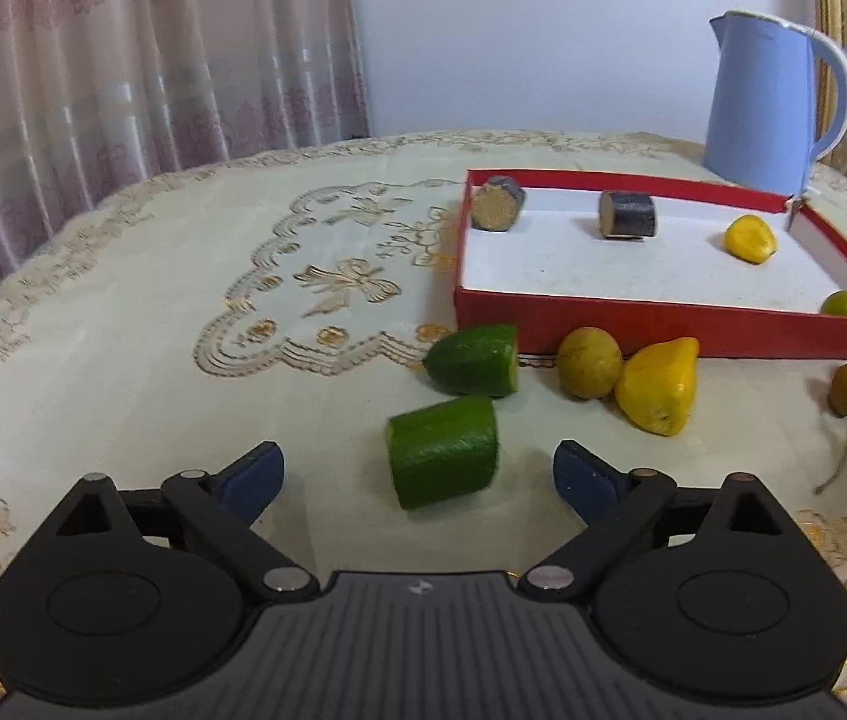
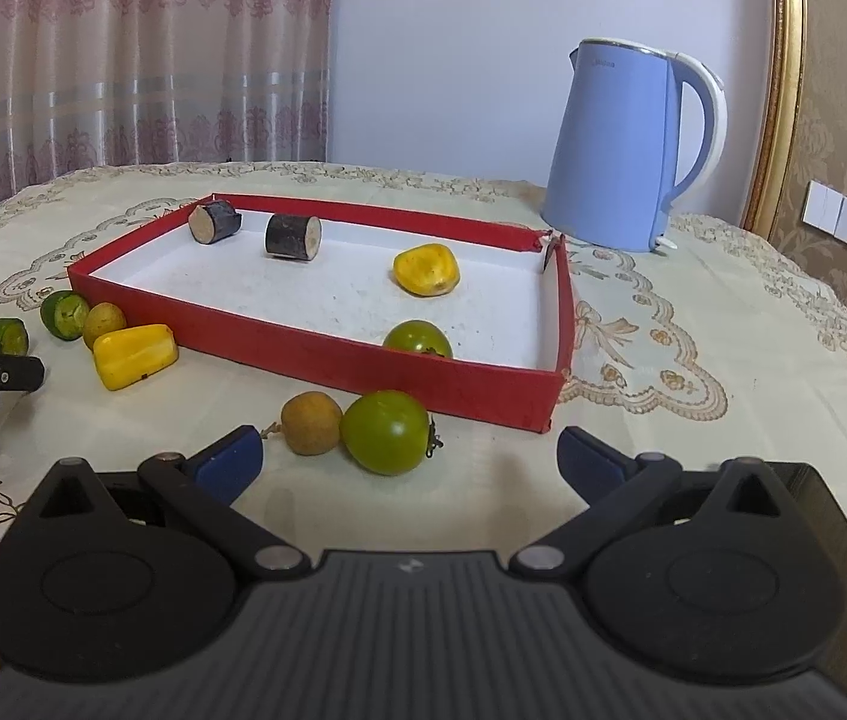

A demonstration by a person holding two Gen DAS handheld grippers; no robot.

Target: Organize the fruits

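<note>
A red tray (image 1: 633, 321) (image 2: 315, 354) holds two dark cut pieces (image 1: 627, 214) (image 2: 293, 236), a yellow piece (image 1: 751, 238) (image 2: 427, 269) and a green round fruit (image 2: 417, 339). On the cloth in front lie two green cut pieces (image 1: 442, 456) (image 1: 474, 360), a brownish round fruit (image 1: 588, 362), a yellow piece (image 1: 660, 387) (image 2: 134, 355), another brown fruit (image 2: 311, 423) and a green fruit (image 2: 386, 432). My left gripper (image 1: 419, 480) is open around the near green piece. My right gripper (image 2: 408, 459) is open just before the green fruit.
A blue kettle (image 1: 774, 102) (image 2: 633, 147) stands behind the tray's far right corner. The round table wears an embroidered cream cloth (image 1: 183, 300). Curtains (image 1: 123, 60) hang behind on the left, and a gold-framed wall (image 2: 783, 90) is on the right.
</note>
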